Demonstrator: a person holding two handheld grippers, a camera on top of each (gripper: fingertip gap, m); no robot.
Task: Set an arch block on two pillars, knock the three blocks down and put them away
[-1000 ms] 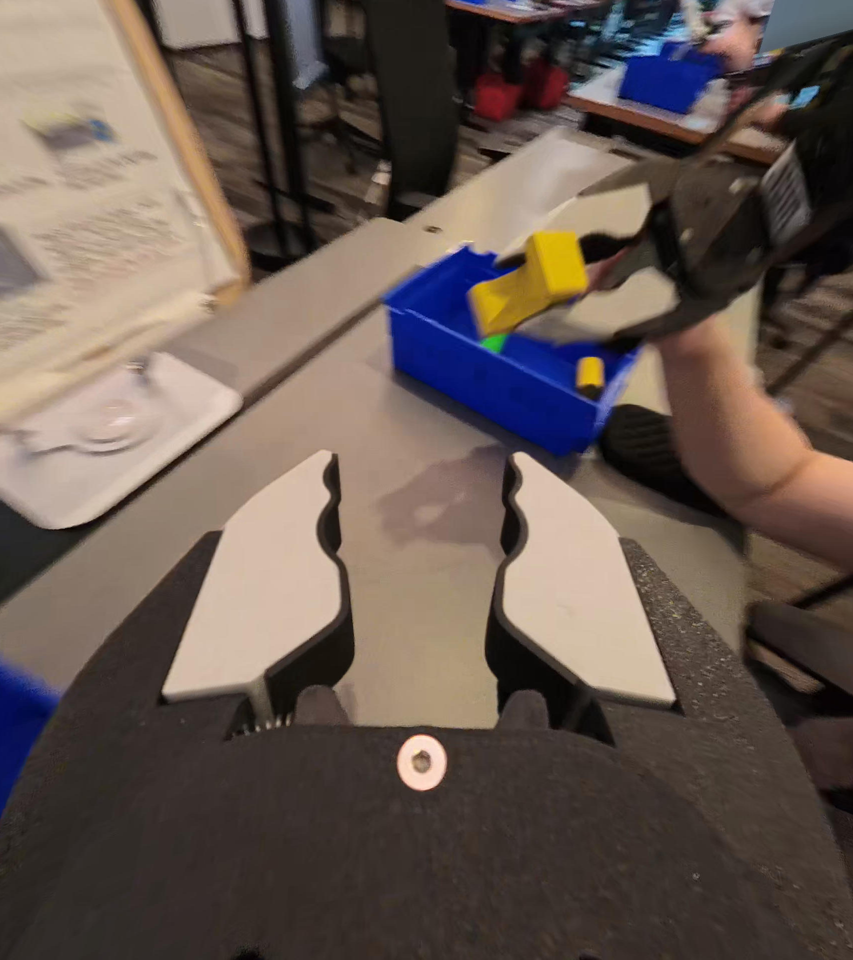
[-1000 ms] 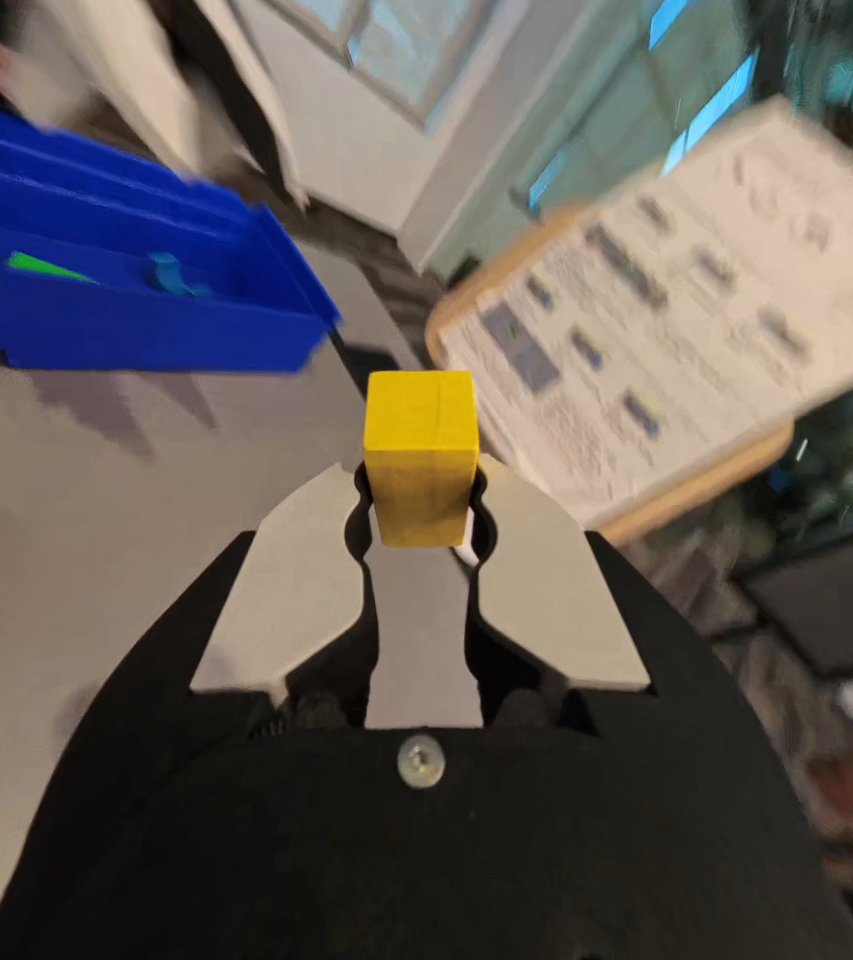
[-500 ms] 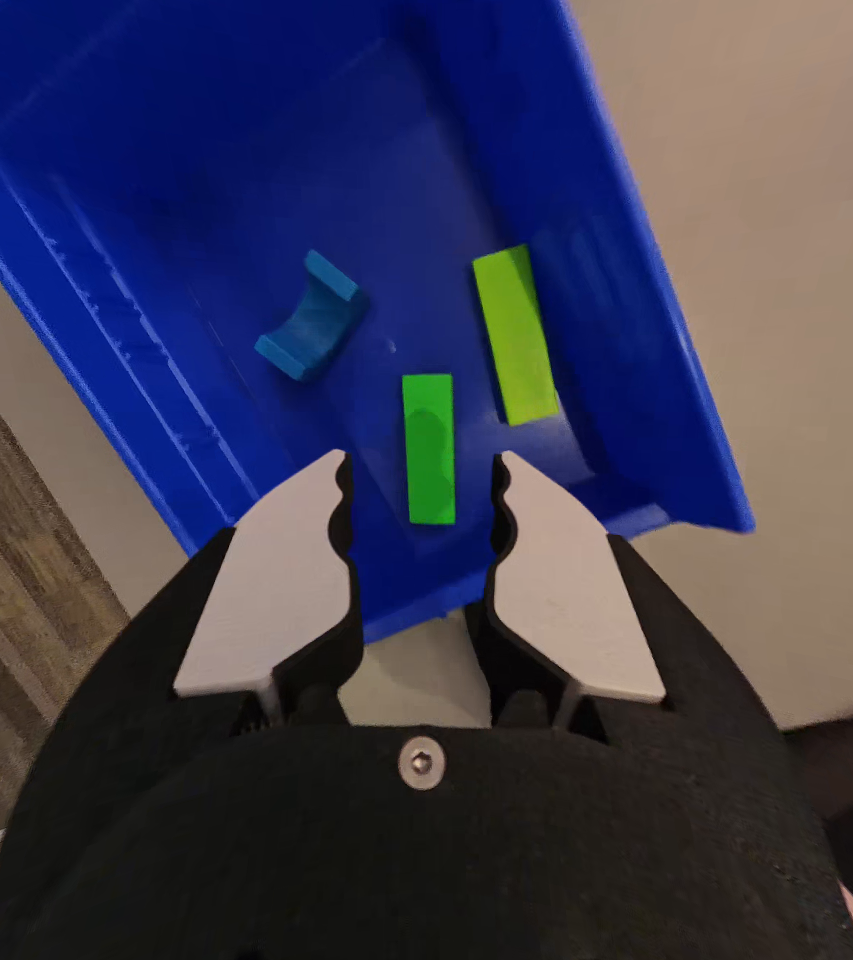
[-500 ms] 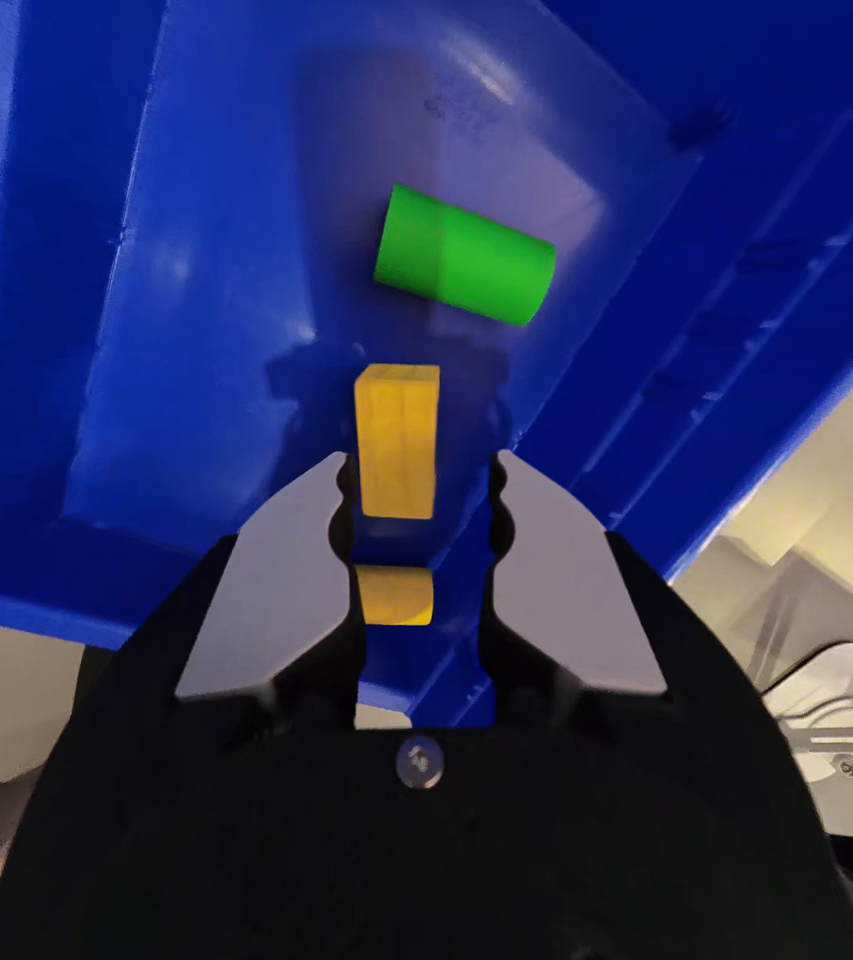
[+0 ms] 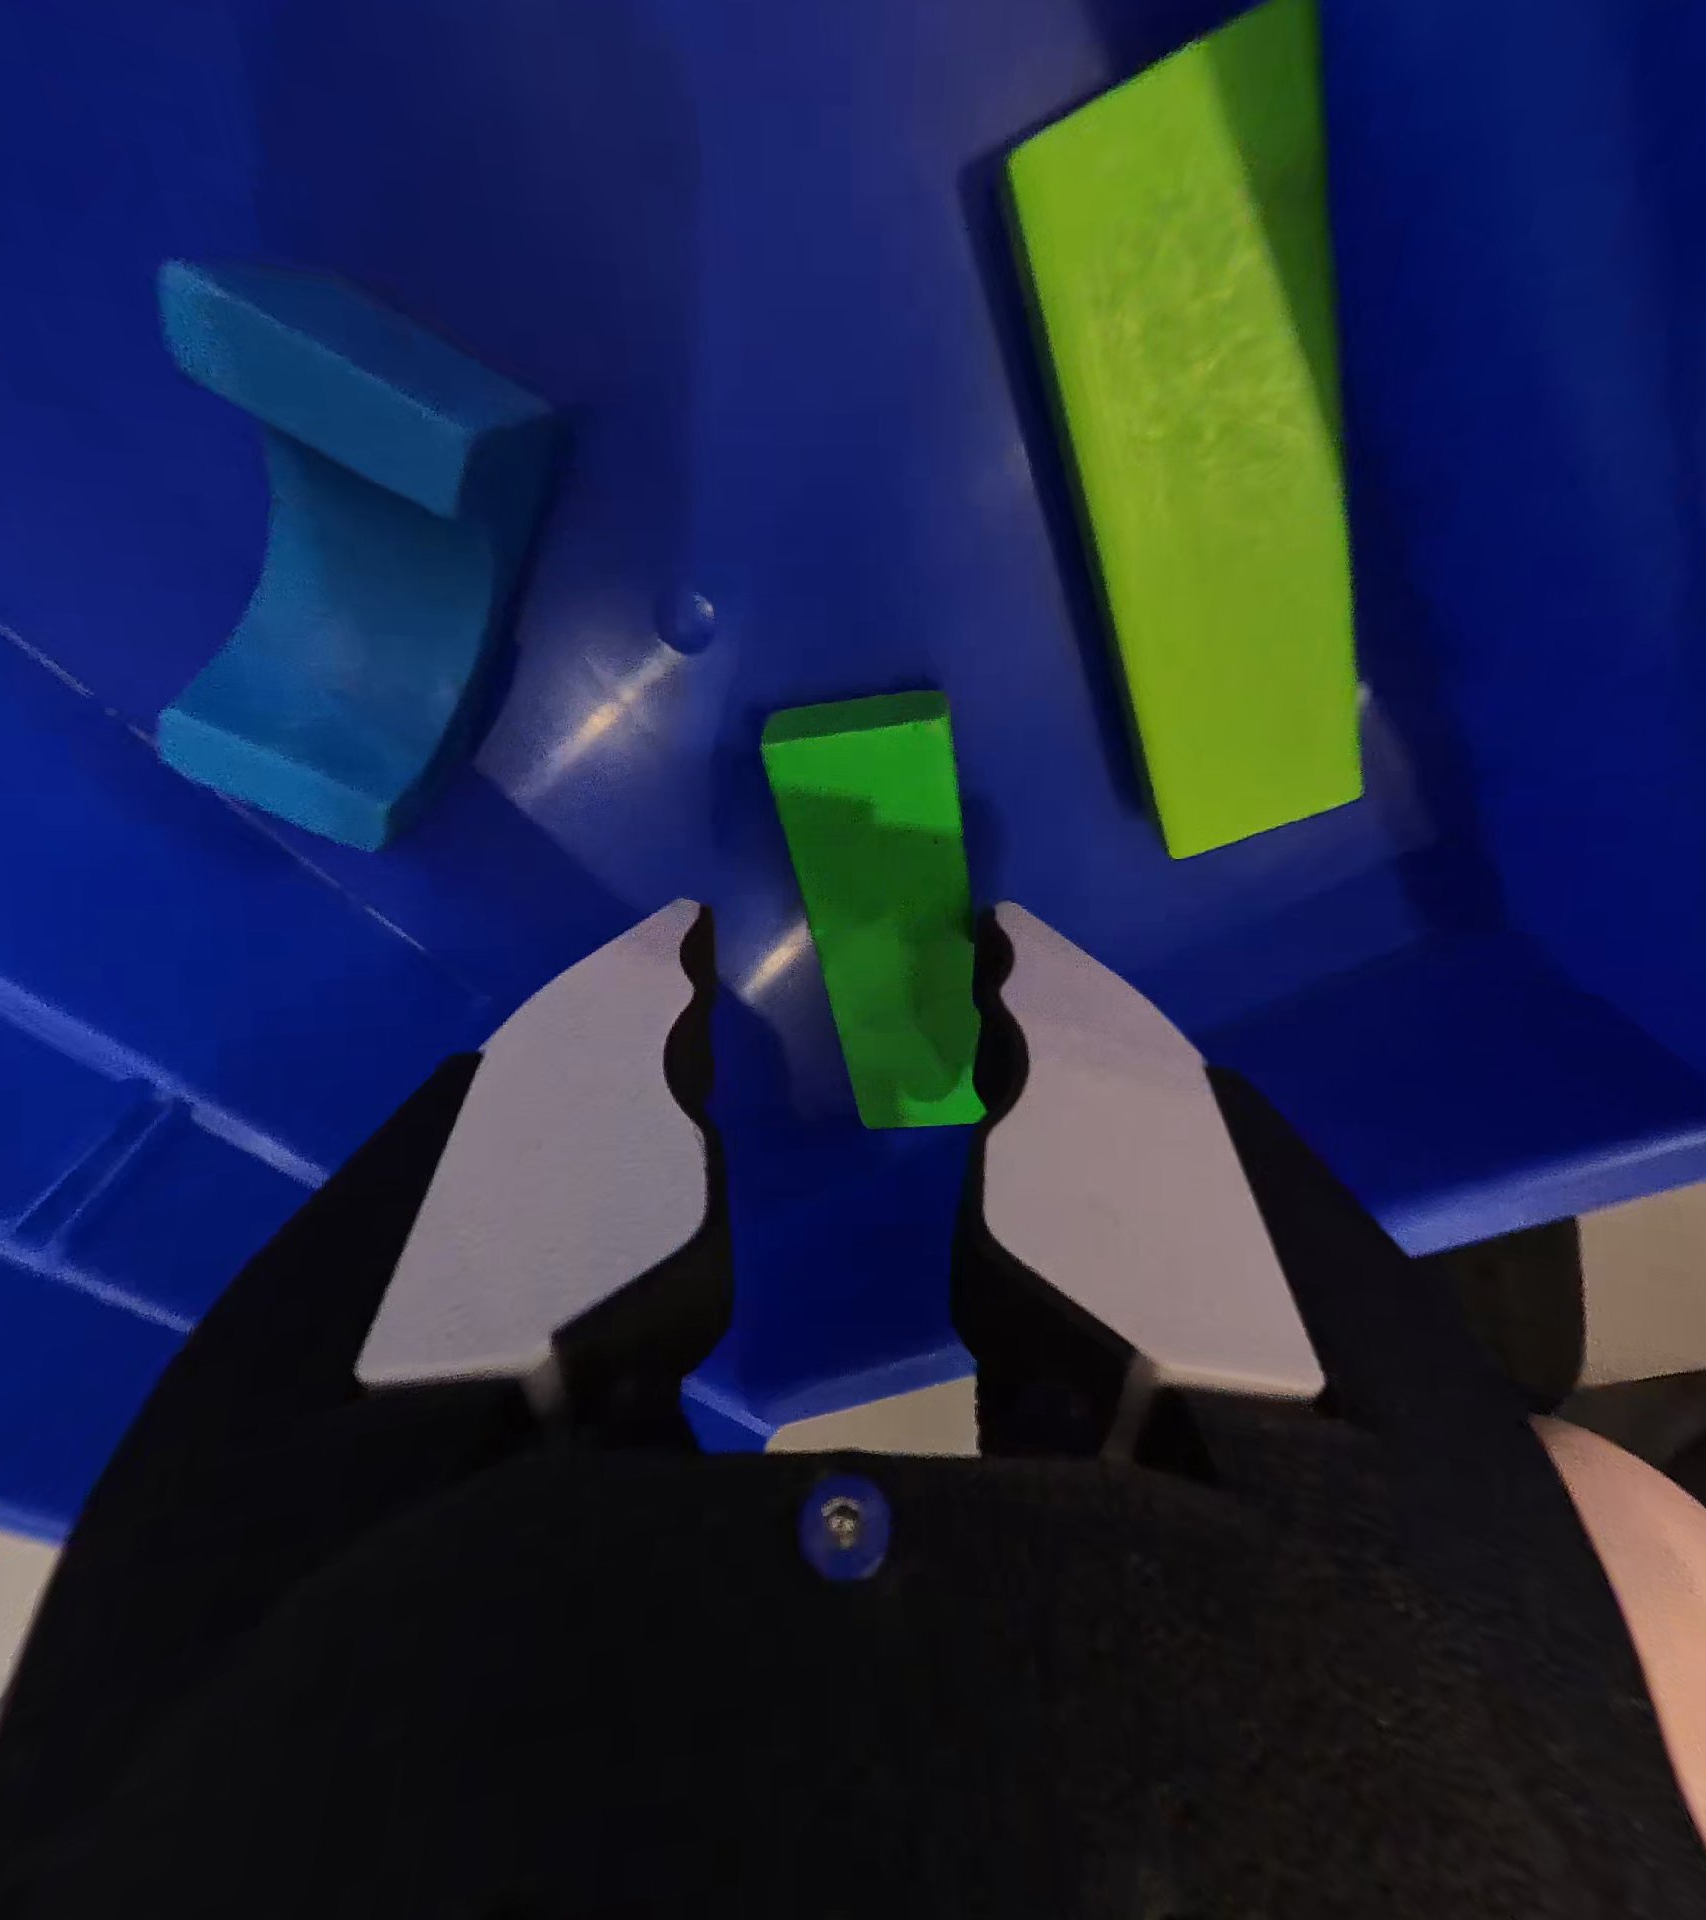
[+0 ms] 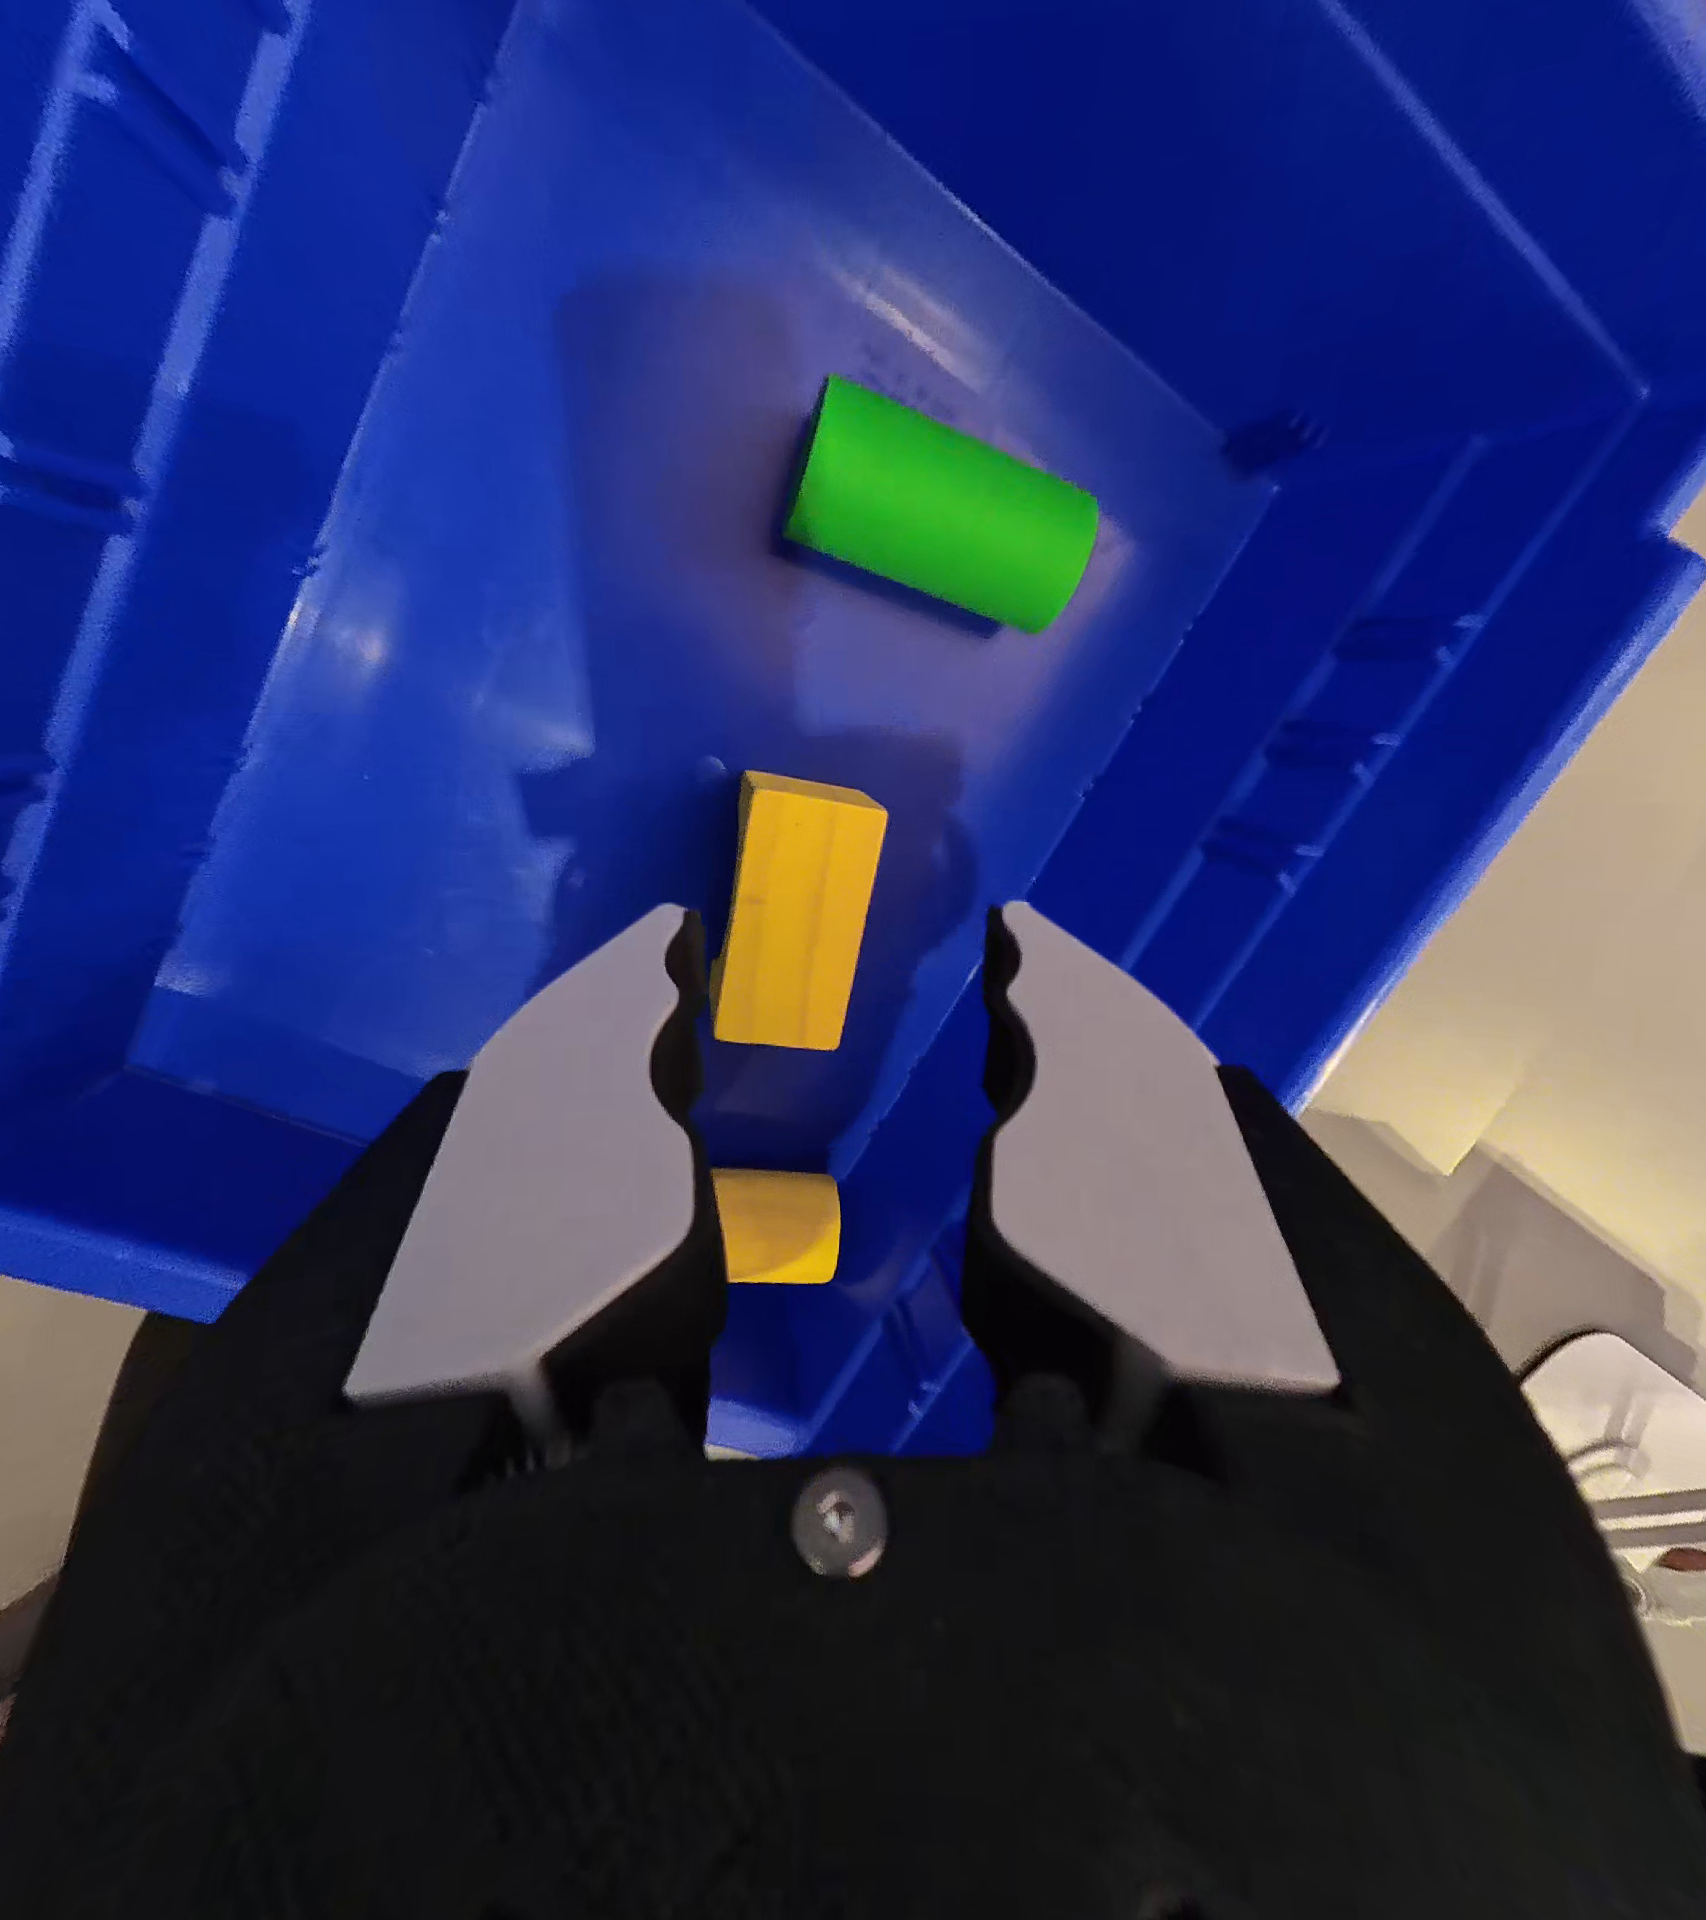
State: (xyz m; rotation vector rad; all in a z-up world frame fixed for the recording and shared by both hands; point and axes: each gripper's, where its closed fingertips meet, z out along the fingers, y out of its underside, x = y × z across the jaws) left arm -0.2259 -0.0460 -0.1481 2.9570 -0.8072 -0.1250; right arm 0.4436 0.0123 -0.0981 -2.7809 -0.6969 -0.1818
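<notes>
The left gripper [image 5: 844, 1003] points down into a blue bin [image 5: 205, 1091], jaws wide and holding nothing. A green bar [image 5: 870, 914] lies flat on the bin floor right between the fingers, just beside the right finger, its long axis running along them. A blue arch [image 5: 340, 551] lies on its side further in toward the left wall, and a lime plank [image 5: 1192, 457] lies along the right wall.

The right gripper [image 6: 833, 997] hangs over another blue bin [image 6: 101, 520], jaws also wide and empty. A yellow arch [image 6: 792, 914] lies on its side on the floor between the fingers, near the left one, long axis along them. A green cylinder [image 6: 937, 504] lies further in, crosswise.

Each block already sits in line with its jaws, so a grasp likely needs only a straight drop and a squeeze across the short width; the left bar looks the closer fit
</notes>
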